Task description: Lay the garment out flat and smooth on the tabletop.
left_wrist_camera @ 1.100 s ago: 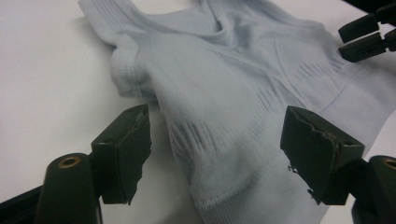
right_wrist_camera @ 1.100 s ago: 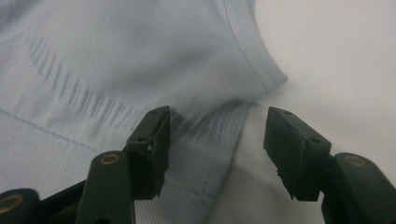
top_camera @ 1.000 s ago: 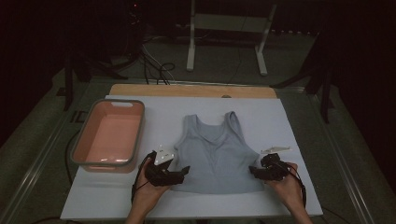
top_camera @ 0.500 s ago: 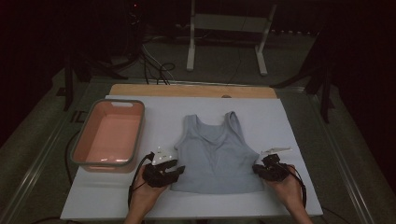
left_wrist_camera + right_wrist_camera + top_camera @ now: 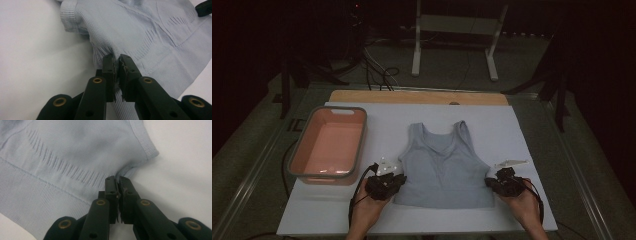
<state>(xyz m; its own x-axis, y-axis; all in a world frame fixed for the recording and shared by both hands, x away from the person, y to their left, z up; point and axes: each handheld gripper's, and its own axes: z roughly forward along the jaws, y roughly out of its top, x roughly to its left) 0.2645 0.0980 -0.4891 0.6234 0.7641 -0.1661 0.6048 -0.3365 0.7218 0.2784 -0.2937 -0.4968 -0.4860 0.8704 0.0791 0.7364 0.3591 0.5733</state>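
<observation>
Both your grippers, left gripper [image 5: 398,178] and right gripper [image 5: 490,182], have just closed their fingers onto the side seams of the top [image 5: 443,167], which lies flat on the worktop [image 5: 522,135] between them, straps pointing away.

1. No text, label, brand, number or sign can be read on anything in the high view; the same holds for the left gripper view and the right gripper view.
</observation>
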